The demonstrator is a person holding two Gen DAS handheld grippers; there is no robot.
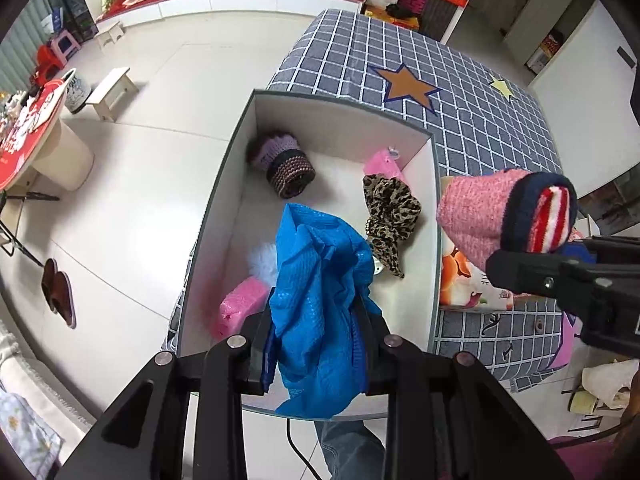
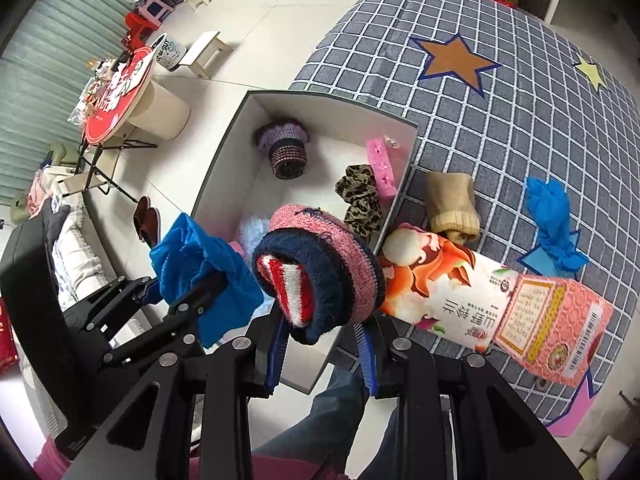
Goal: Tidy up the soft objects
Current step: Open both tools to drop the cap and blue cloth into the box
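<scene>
My left gripper (image 1: 318,320) is shut on a blue mesh cloth (image 1: 320,280) and holds it over the near end of the white open box (image 1: 344,120). My right gripper (image 2: 322,332) is shut on a pink knit hat with a navy cuff and red-white lining (image 2: 320,272), above the box's right near edge; the hat also shows in the left wrist view (image 1: 504,212). Inside the box lie a purple striped knit hat (image 1: 284,164), a leopard scrunchie (image 1: 390,212), pink sponges (image 1: 240,312) and a white fluffy thing (image 1: 264,264).
The box stands on a grey checked tablecloth (image 2: 500,120). On the cloth lie a beige knit item (image 2: 452,208), a second blue cloth (image 2: 552,220) and a pink tissue pack (image 2: 500,300). White floor, stools and a red round table (image 2: 120,92) are to the left.
</scene>
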